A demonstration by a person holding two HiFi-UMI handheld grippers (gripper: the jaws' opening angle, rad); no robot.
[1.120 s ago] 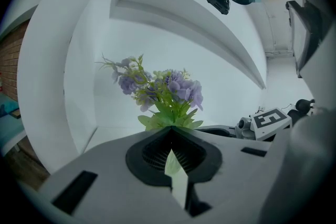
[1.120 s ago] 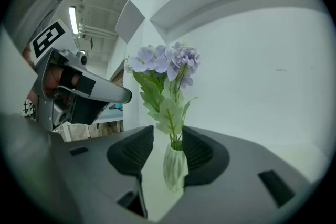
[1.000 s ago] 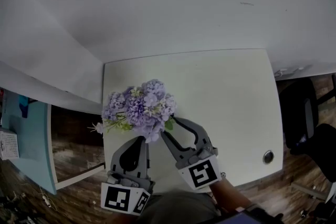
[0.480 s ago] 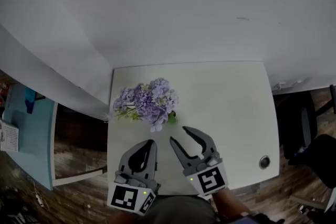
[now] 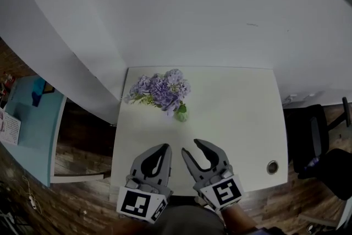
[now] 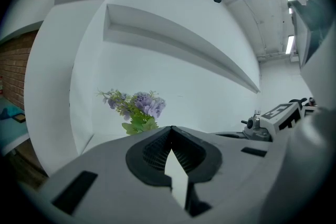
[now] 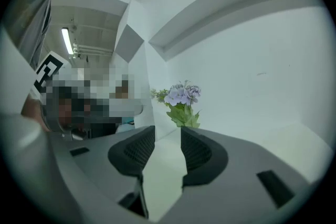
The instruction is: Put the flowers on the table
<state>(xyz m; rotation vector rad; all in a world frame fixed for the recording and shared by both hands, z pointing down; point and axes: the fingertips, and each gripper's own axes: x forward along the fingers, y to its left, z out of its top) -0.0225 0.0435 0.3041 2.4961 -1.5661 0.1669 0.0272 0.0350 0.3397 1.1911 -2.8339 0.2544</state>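
A bunch of purple flowers [image 5: 162, 89] with green leaves stands by itself at the back left of the white table [image 5: 236, 107]. No gripper touches it. Both gripper views show the flowers [image 6: 137, 107] [image 7: 181, 99] some way ahead of the jaws. My left gripper [image 5: 166, 147] [image 6: 170, 128] is near the table's front edge, its jaw tips together with nothing held. My right gripper [image 5: 191, 147] [image 7: 168, 136] hovers beside it, jaws apart and empty, a little narrower than a moment ago.
A round cable hole [image 5: 272, 167] sits in the table's front right corner. A black chair [image 5: 322, 140] stands to the right. A light blue cabinet [image 5: 30, 135] is on the left over wooden floor. A white wall rises just behind the table.
Both grippers have drawn back from the flowers toward the table's front edge and risen a little. The flowers stay standing alone at the back left.
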